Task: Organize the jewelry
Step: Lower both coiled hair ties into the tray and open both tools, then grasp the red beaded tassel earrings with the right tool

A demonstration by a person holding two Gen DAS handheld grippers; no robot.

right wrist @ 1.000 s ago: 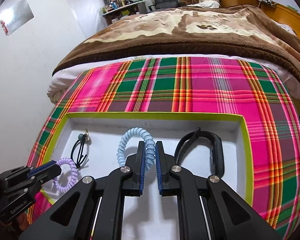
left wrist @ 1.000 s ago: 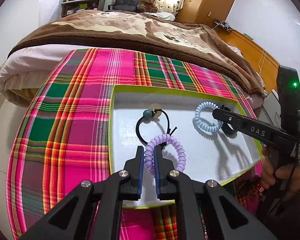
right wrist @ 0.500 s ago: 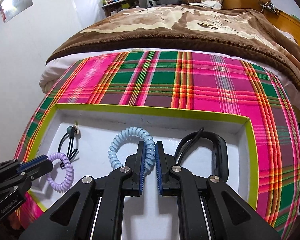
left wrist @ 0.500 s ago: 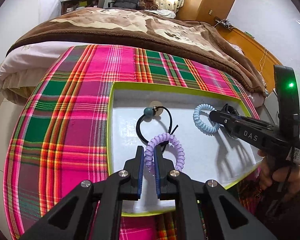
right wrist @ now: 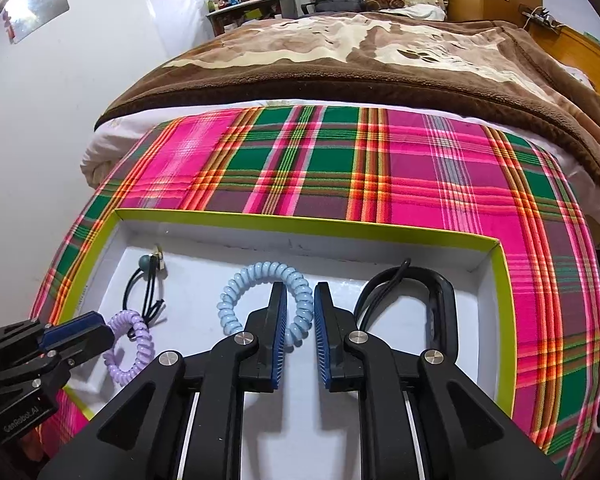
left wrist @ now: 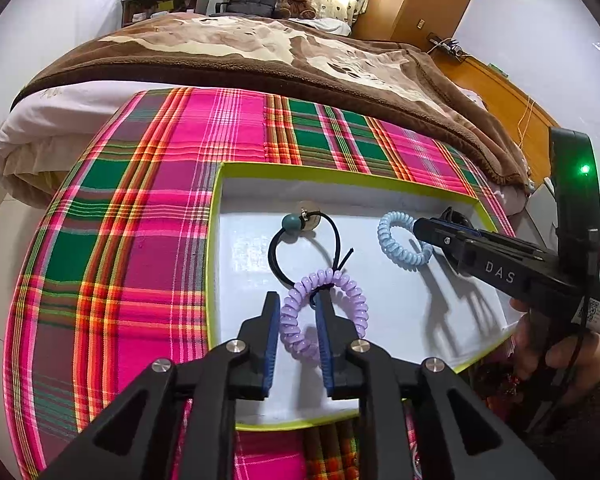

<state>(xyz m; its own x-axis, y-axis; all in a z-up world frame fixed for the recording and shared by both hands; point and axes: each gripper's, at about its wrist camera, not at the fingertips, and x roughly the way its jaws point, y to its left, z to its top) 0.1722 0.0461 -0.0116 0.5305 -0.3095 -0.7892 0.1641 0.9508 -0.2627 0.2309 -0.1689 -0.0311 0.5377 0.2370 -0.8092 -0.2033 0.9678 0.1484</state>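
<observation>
A white tray with a lime-green rim lies on a plaid cloth. My left gripper hangs over its near side with its jaws opening. The left strand of a purple coil hair tie lies loose between the pads. My right gripper is also opening, and a strand of a light blue coil hair tie sits between its pads with small gaps on both sides. A black elastic with a teal bead rests at the tray's back. In the left wrist view the right gripper touches the blue coil.
A black headband lies in the tray's right part. The plaid cloth covers the table around the tray. Behind it is a bed with a brown blanket. A person's hand holds the right gripper's handle.
Both grippers' jaws have parted. The purple and blue coils, pinched before, now lie loose between the pads. Neither hand has shifted noticeably.
</observation>
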